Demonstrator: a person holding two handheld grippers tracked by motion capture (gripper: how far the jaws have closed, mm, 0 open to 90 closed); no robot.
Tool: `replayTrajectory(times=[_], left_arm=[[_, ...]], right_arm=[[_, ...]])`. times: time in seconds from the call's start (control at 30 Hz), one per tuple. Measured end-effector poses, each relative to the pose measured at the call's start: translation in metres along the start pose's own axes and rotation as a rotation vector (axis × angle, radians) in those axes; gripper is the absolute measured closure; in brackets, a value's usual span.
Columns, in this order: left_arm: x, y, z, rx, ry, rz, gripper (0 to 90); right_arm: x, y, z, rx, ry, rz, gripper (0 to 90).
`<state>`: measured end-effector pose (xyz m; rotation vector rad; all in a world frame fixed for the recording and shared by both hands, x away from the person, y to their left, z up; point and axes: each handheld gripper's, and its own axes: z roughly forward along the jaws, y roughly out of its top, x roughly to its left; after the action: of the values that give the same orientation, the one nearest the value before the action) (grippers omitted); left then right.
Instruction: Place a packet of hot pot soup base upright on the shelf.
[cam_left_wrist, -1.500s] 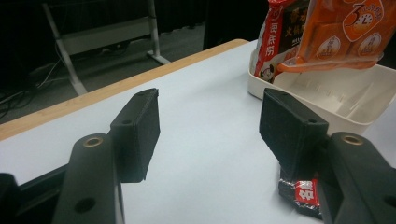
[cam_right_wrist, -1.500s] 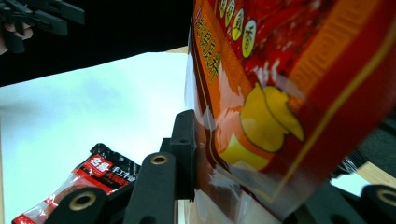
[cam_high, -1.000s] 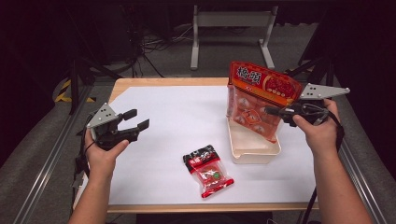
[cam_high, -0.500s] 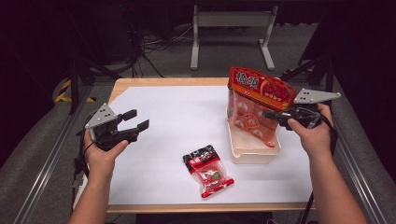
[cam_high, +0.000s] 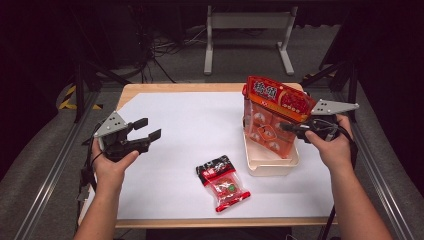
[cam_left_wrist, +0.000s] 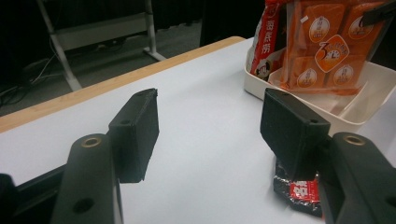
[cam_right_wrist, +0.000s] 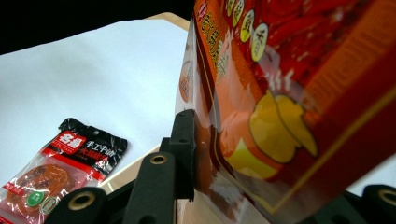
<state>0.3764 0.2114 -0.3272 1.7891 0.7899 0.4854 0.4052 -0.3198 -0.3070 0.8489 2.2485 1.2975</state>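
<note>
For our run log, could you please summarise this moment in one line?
right gripper: shut on orange bag, bag upright in white tray | left gripper: open, empty | small packet: on table

Table (cam_high: 165, 89): snack packet (cam_high: 223, 182), tray (cam_high: 272, 165)

a small red-and-black snack packet (cam_high: 223, 183) is seen lying flat on the white table (cam_high: 190, 125), toward six o'clock of its centre.
</note>
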Motion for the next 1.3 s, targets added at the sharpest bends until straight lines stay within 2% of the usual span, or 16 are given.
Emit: replayTrajectory(times=[0.27, 0.43, 0.53, 0.77, 1.0, 1.17, 1.3], left_arm=[[0.0, 0.0, 0.001, 0.006, -0.001, 0.001, 38.1], [0.0, -0.001, 0.0, 0.006, 0.0, -0.004, 38.0], [0.0, -0.001, 0.0, 0.005, -0.002, -0.004, 38.0], [-0.001, -0.002, 0.004, 0.013, -0.006, -0.005, 37.3], [-0.002, -0.001, 0.006, 0.018, -0.01, -0.008, 37.2], [-0.001, -0.001, 0.004, 0.015, -0.008, -0.011, 37.2], [0.0, -0.002, 0.003, 0.014, -0.006, -0.012, 37.1]], right_arm=[[-0.001, -0.01, 0.006, 0.014, 0.006, 0.015, 70.1], [0.003, -0.014, 0.018, 0.046, 0.015, -0.011, 70.1], [0.004, -0.015, 0.02, 0.047, 0.021, -0.006, 70.1], [0.003, -0.026, 0.023, 0.034, 0.02, 0.012, 70.1], [-0.003, -0.04, 0.019, 0.01, 0.006, 0.053, 70.1], [-0.006, -0.041, 0.019, 0.017, -0.001, 0.068, 69.6], [-0.008, -0.042, 0.017, 0.008, -0.01, 0.09, 63.6]])
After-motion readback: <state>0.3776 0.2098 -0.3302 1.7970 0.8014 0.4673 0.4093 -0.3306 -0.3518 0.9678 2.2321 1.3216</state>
